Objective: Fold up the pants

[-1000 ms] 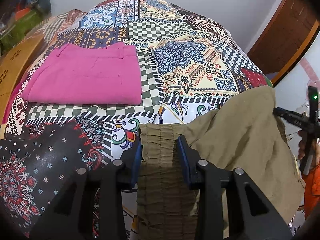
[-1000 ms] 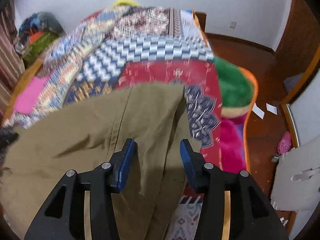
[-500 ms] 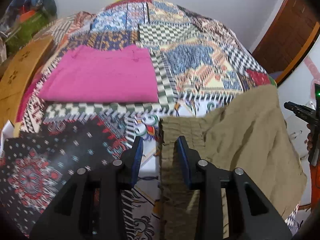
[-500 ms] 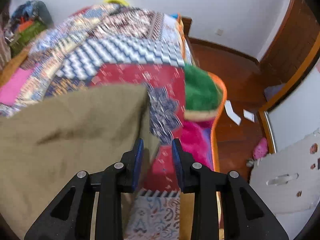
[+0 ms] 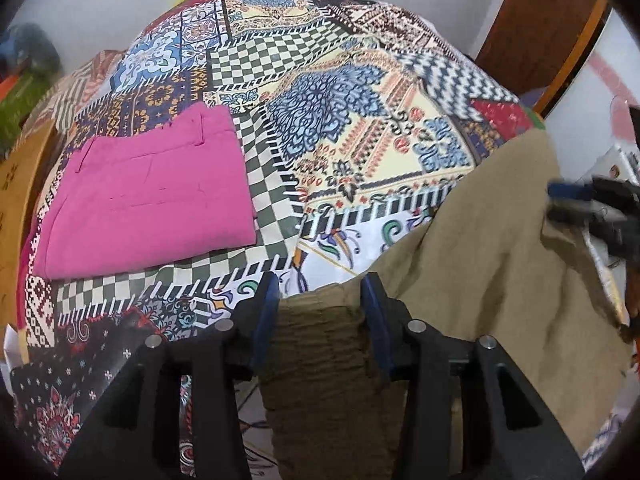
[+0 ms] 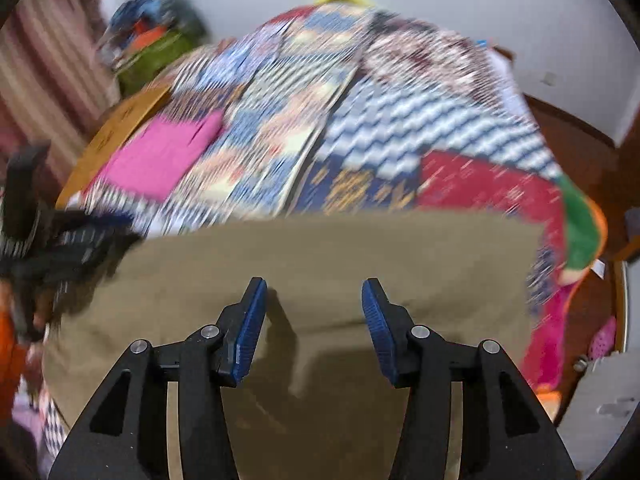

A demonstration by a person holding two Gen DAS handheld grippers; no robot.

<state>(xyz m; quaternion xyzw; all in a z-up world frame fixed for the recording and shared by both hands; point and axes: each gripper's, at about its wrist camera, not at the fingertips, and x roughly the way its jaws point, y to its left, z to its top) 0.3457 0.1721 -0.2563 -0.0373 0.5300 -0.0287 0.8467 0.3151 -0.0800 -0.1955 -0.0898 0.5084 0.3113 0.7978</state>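
Olive-brown pants (image 5: 480, 260) lie spread across the near edge of a patchwork bed cover (image 5: 340, 80). Their gathered elastic waistband stands bunched between the pads of my left gripper (image 5: 320, 292), whose jaws are opening while both pads still touch the cloth. In the right wrist view the pants (image 6: 360, 248) form a wide flat panel. My right gripper (image 6: 314, 292) hovers over the panel's near part with its jaws opening and nothing pinched; finger shadows fall on the cloth. Each gripper shows blurred at the edge of the other's view, the right gripper (image 5: 560, 200) and the left gripper (image 6: 100, 228).
Folded pink pants (image 5: 152, 204) lie on the bed cover to the left, also in the right wrist view (image 6: 160, 160). A wooden bed frame (image 5: 16, 184) runs along the left side. A pile of clothes (image 6: 156, 40) sits at the back left. Wooden floor (image 6: 580, 140) lies to the right.
The right gripper swung left from the pants' right edge to over the middle of the panel, its jaws narrowing, then spreading. The left gripper shifted sideways, jaws slightly wider, the waistband still between them.
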